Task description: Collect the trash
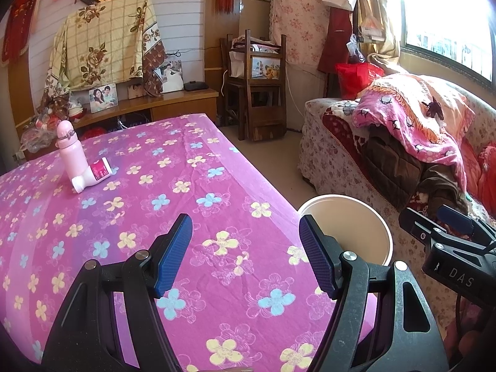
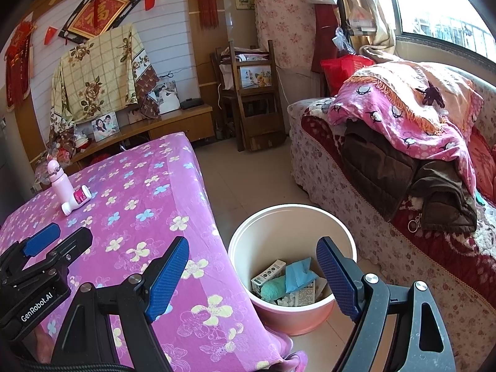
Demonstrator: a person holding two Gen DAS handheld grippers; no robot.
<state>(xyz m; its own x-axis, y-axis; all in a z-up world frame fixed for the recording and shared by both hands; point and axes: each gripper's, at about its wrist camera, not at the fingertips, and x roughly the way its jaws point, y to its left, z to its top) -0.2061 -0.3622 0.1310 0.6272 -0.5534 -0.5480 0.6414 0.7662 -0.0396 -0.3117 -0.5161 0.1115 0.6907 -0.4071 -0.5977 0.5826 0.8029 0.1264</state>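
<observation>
Two grippers hang over a table covered in a purple flowered cloth. The left gripper, at the bottom of its own view, has its blue pads spread apart with nothing between them, only cloth beneath. The right gripper, at the bottom of its view, is also spread wide and empty, its right pad in front of a pale bucket standing on the floor just beside the table's edge. Inside the bucket lie the trash pieces: a small printed box, a blue wrapper and a teal lump. At the far left of the table a pink bottle stands upright, with a small white bottle lying tipped against its base.
</observation>
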